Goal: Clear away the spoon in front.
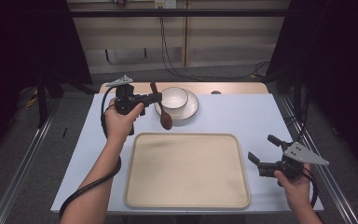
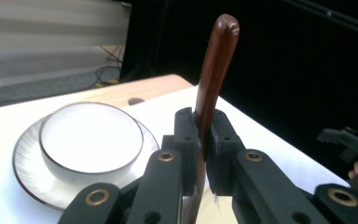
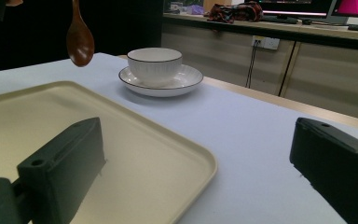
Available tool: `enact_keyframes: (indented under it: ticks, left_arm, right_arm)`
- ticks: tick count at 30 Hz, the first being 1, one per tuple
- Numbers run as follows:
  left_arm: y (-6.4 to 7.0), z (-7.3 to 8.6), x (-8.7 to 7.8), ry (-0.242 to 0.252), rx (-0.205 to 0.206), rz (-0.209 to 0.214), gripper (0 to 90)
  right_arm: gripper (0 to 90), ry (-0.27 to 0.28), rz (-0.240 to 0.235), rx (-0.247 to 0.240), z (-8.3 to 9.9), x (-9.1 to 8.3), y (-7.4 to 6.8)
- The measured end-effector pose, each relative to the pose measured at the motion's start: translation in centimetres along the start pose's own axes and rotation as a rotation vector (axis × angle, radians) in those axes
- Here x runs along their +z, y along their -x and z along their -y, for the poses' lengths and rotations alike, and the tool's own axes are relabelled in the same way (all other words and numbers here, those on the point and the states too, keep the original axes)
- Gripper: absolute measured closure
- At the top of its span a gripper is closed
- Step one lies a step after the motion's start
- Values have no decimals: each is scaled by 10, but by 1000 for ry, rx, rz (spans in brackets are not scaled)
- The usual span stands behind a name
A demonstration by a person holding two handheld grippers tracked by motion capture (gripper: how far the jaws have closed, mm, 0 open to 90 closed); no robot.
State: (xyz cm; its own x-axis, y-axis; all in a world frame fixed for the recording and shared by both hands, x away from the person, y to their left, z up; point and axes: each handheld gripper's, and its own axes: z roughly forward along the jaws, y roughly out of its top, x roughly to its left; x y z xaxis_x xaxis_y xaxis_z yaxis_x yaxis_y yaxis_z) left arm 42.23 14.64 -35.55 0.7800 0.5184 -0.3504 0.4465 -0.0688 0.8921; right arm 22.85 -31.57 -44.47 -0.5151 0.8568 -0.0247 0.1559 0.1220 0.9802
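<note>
Item in hand: one brown wooden spoon (image 1: 162,108), lifted clear of the table (image 1: 242,112), its stem clamped between the jaws of your left gripper (image 1: 153,98) and its scoop hanging downward just beside the near-left edge of the saucer (image 1: 191,111). In the left gripper view the handle end stands up above the closed jaws, slightly tilted. Progress, as a judgement: the pick-up looks complete and the spoon is in transit; its setting-down is not yet done, and whether it is meant for the cream tray (image 1: 186,169) or the white bowl (image 1: 174,98) cannot be read from this moment. The tray lies bare in front of you; the bowl sits on the saucer at the far middle of the table, and nothing shows inside it. Left hand (image 1: 119,120): you hold it raised over the table's far left, forearm reaching forward from the bottom edge, gripper pointing toward the bowl, cable looping back along the arm. Right gripper (image 1: 265,150): held low at the near right corner, just off the tray's right rim, jaws spread wide with nothing between them, aimed across the tray toward the crockery. Right hand (image 1: 294,183): at rest behind it, apparently waiting.
</note>
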Motion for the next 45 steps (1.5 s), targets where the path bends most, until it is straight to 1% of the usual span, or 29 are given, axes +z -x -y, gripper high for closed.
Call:
enact_keyframes:
  ticks: [2, 4, 6, 10, 14, 19, 23, 25, 27, 30, 39, 41, 45]
  left_arm:
    - [1, 1, -1, -6, -15, 11, 841]
    - [2, 4, -2, -16, -15, 12, 840]
    - [2, 6, -3, -25, -21, 22, 841]
    - [6, 11, -5, -45, -16, 35, 841]
    - [11, 14, -6, -61, -14, 65, 840]
    - [17, 17, -8, -84, -11, 84, 841]
    - [20, 21, -8, -107, 2, 84, 840]
    - [21, 23, -9, -108, -2, 88, 840]
    - [21, 24, -10, -118, 3, 87, 840]
    - [22, 26, -12, -114, -3, 92, 841]
    - [27, 30, -17, -125, 9, 108, 841]
    - [30, 31, -18, -125, 6, 112, 841]
    - [35, 34, -19, -122, 13, 128, 840]
  right_arm:
    - [27, -1, -1, -1, 0, 0, 0]
    - [27, 6, -3, -2, 0, 0, 0]
    - [27, -1, -2, -2, 0, 0, 0]
    - [27, 4, -2, -2, 0, 0, 0]
    - [27, 3, 0, -5, 0, 1, 0]
    - [27, 2, 0, -2, 0, 1, -1]
    - [28, 2, -2, -3, 0, 1, 0]
    - [28, 2, -4, -4, 0, 1, -1]
    - [28, 2, -5, -3, 0, 1, -1]
    - [28, 2, -2, -3, 0, 1, -1]
    - [28, 0, -5, 1, 0, 1, -1]
    - [28, -1, -4, -3, 0, 1, -1]
    - [28, -1, -7, -1, 0, 1, -1]
